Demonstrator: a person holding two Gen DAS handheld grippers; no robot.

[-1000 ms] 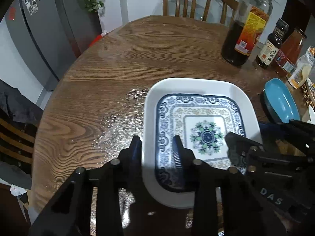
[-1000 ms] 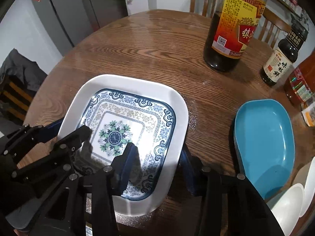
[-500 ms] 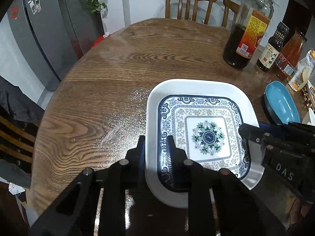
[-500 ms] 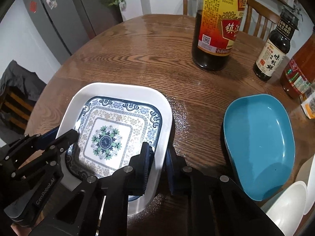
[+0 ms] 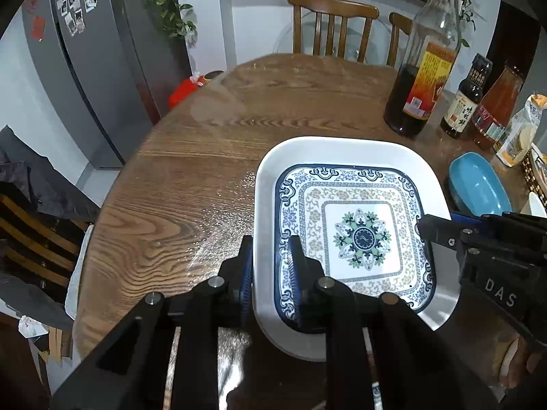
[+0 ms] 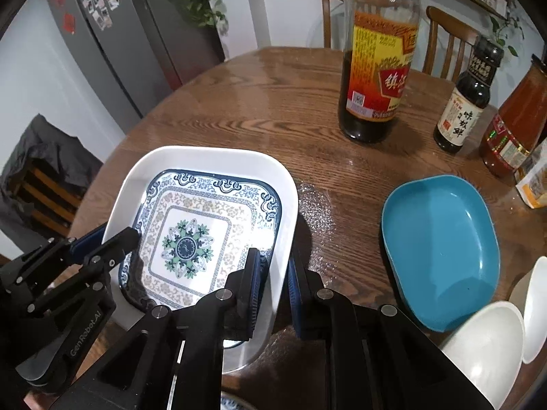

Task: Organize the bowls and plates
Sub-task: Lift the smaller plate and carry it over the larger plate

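Gripping the patterned square plate (image 5: 355, 212) by opposite rims, your left gripper (image 5: 270, 266) and right gripper (image 6: 273, 273) have their jaws clamped on it just above the worktop (image 6: 273, 102). Uneven lifting could tilt it out, toward the blue dish (image 6: 441, 246).

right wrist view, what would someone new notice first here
The square patterned plate near the wooden table's front edge, pinched at opposite rims by the left hand-held gripper and right hand-held gripper. Right of it lies a blue dish; a tall dark sauce bottle stands behind.
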